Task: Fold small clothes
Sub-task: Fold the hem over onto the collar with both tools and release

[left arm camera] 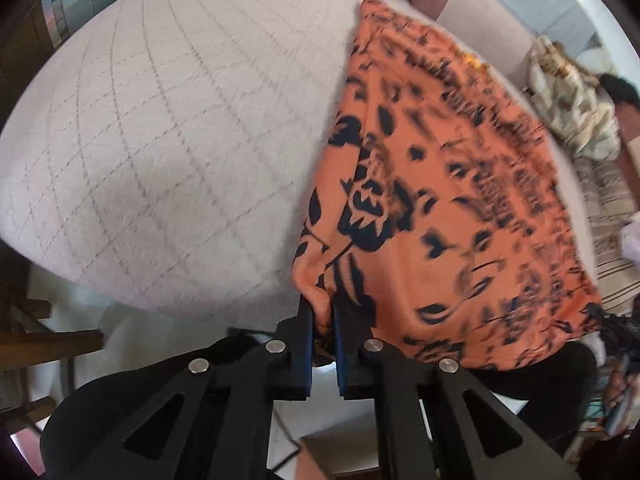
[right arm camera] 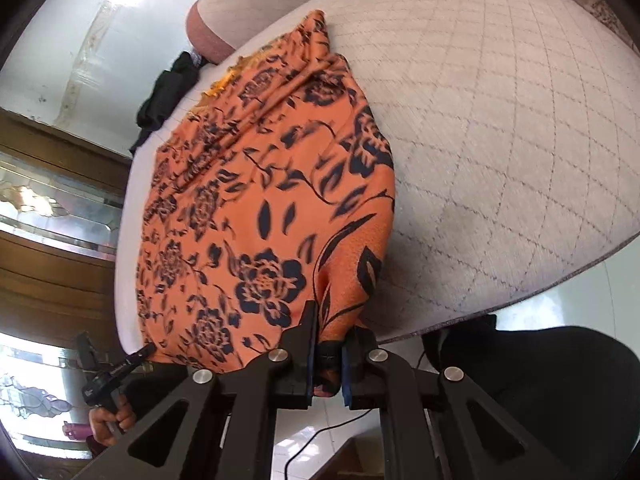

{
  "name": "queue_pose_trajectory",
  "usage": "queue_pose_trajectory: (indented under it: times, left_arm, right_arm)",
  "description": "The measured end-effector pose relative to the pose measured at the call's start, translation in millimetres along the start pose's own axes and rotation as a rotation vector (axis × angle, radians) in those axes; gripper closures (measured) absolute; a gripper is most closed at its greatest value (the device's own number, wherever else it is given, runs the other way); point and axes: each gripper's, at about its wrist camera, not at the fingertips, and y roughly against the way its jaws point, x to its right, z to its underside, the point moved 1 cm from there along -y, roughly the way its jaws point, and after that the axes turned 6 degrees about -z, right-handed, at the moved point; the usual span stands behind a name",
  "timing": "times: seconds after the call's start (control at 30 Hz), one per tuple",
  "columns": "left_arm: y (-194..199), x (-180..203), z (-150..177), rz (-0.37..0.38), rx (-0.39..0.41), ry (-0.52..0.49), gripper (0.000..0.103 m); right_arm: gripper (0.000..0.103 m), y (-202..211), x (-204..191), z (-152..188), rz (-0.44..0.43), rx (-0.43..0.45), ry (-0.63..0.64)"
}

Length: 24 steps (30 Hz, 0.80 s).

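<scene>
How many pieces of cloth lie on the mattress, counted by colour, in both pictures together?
Orange with dark flowers: 1, the orange cloth, held at its near edge by the left gripper and the right gripper.
Black: 1, the black garment.
Cream patterned: 1, the cream cloth.
Total: 3
</scene>
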Motion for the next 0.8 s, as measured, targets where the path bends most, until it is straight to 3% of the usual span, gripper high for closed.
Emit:
queue_pose_trajectory:
  times: [0.17,0.3,0.43,0.57,0.8]
  left_arm:
    - [41.7,5.3,-31.6,0.159,0.065,0.0,0.094]
    - [71.0,9.4,-72.1,0.227,0.127,-0.004,0.095]
    - [84.9,20.7,-115.5,0.243,0.169,-0.016,0.095]
    - [83.9,33.8,-175.4,0.236,0.186,-0.007,0.099]
    - [34.9,41.8,-288.2,0.182,0.194,0.081,0.102]
  right_arm:
    - [0.093,19.3,-12.0,-20.3,-0.139,0.037,-0.014]
    - [0.094,35.3,-26.6,-49.0,-0.24,0.098,-0.015]
    - [0.094,41.9,-40.8,-90.8,-0.3,0.158,-0.003]
    - [0.094,34.4,-51.4,-139.7,-0.303,0.195,0.004]
    - [0.094,-9.9,-41.7,-248.6,-0.311,0.262,-0.069]
